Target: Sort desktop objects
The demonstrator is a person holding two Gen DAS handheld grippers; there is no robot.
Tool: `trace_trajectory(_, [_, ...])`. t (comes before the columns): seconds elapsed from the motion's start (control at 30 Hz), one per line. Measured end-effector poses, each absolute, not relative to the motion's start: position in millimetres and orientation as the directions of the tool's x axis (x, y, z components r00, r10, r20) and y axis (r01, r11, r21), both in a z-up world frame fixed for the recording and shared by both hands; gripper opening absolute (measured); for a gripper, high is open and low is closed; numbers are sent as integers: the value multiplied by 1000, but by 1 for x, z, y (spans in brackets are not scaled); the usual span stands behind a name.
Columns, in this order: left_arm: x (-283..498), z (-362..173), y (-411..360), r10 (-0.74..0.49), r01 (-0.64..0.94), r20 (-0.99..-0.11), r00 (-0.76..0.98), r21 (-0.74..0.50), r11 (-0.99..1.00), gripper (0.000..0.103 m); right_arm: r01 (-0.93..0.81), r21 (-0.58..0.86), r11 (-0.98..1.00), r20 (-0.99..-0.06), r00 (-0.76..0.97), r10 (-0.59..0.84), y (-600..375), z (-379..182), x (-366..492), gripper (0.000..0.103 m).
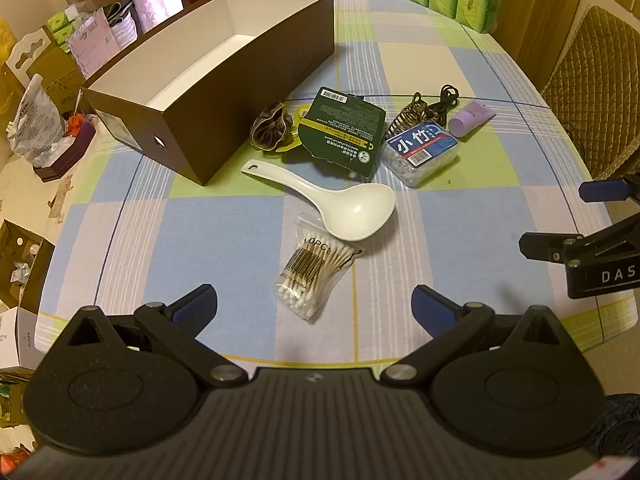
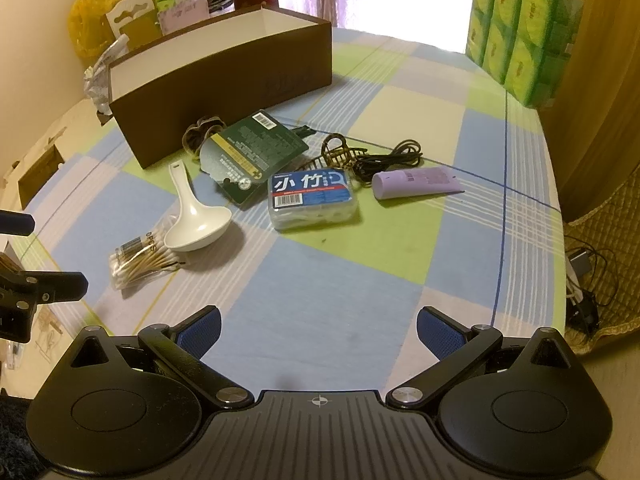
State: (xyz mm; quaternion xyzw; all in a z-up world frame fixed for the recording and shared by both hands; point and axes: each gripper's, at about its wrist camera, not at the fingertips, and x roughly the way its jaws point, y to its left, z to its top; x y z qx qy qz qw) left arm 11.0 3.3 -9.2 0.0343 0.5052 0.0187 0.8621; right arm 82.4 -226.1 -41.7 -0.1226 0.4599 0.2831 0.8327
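An open brown box (image 1: pixel 224 92) (image 2: pixel 224 76) with a white inside stands at the back left of the checked tablecloth. In front of it lie a white spoon (image 1: pixel 352 204) (image 2: pixel 196 220), a bag of cotton swabs (image 1: pixel 312 268) (image 2: pixel 140 260), a dark green card pack (image 1: pixel 344 132) (image 2: pixel 252 152), a clear floss box with a blue label (image 1: pixel 420 152) (image 2: pixel 312 200), a purple tube (image 1: pixel 470 118) (image 2: pixel 416 182), a brown hair claw (image 1: pixel 410 114) (image 2: pixel 340 152), a black cord (image 2: pixel 392 156) and a dark scrunchie (image 1: pixel 268 128). My left gripper (image 1: pixel 314 308) is open just short of the swabs. My right gripper (image 2: pixel 318 330) is open over bare cloth.
Stacked green tissue packs (image 2: pixel 516 36) stand at the back right of the table. Cartons and bags (image 1: pixel 44 92) crowd the floor to the left. A quilted chair (image 1: pixel 596 92) stands at the right edge. The right gripper's fingers (image 1: pixel 560 248) show at the left view's right side.
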Motion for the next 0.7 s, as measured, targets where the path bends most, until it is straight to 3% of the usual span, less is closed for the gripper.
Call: trace_trajectory(0.7, [14, -10, 6, 65, 5, -870, 488, 77, 997, 102, -582, 61, 811, -836, 414, 360, -227, -43, 85, 101])
